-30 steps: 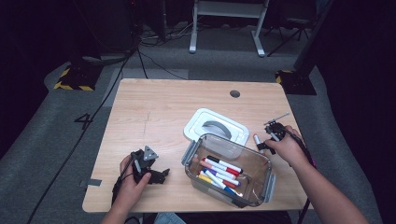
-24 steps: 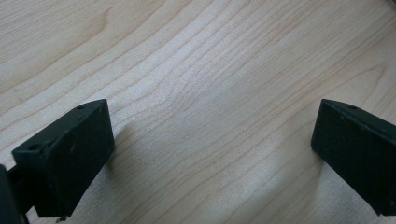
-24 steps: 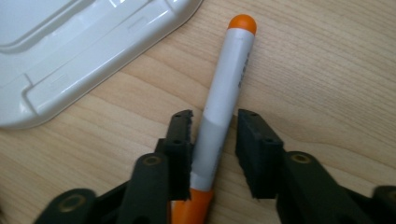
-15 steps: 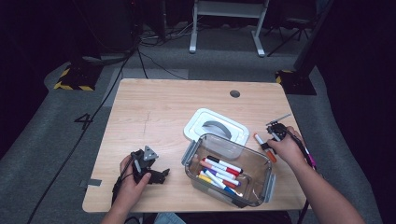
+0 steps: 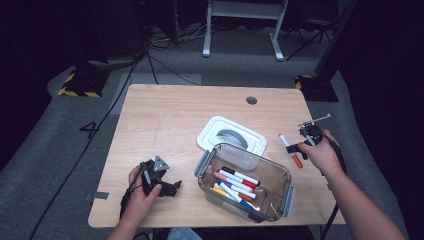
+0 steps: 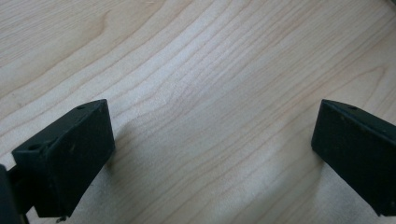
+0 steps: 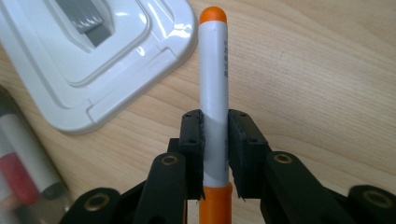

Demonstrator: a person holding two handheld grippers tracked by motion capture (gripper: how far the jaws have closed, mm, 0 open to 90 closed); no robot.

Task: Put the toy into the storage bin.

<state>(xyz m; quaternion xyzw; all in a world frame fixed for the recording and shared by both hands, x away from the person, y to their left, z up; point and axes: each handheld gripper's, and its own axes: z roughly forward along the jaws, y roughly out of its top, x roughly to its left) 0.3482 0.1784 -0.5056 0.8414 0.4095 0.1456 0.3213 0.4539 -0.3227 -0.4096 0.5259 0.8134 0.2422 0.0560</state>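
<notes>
While our left gripper (image 5: 172,188) gapes empty at seven o'clock on the wooden tabletop (image 5: 170,120), our right gripper (image 7: 215,140) clamps the white orange-capped marker (image 7: 213,93) at three o'clock.

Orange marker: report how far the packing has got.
Done: several markers lie in the clear container. In hand: the right hand-held gripper is shut on the orange marker, beside the container. Left: drop it in, probably then fit the white lid. The left hand-held gripper rests open.

- Right gripper (image 7: 215,154): jaws closed tight on a marker (image 7: 213,93), pads pressing its barrel from both sides; marker runs straight out ahead of the jaws.
- Left gripper (image 6: 212,154): jaws wide apart, nothing between them, low over bare wood.
</notes>
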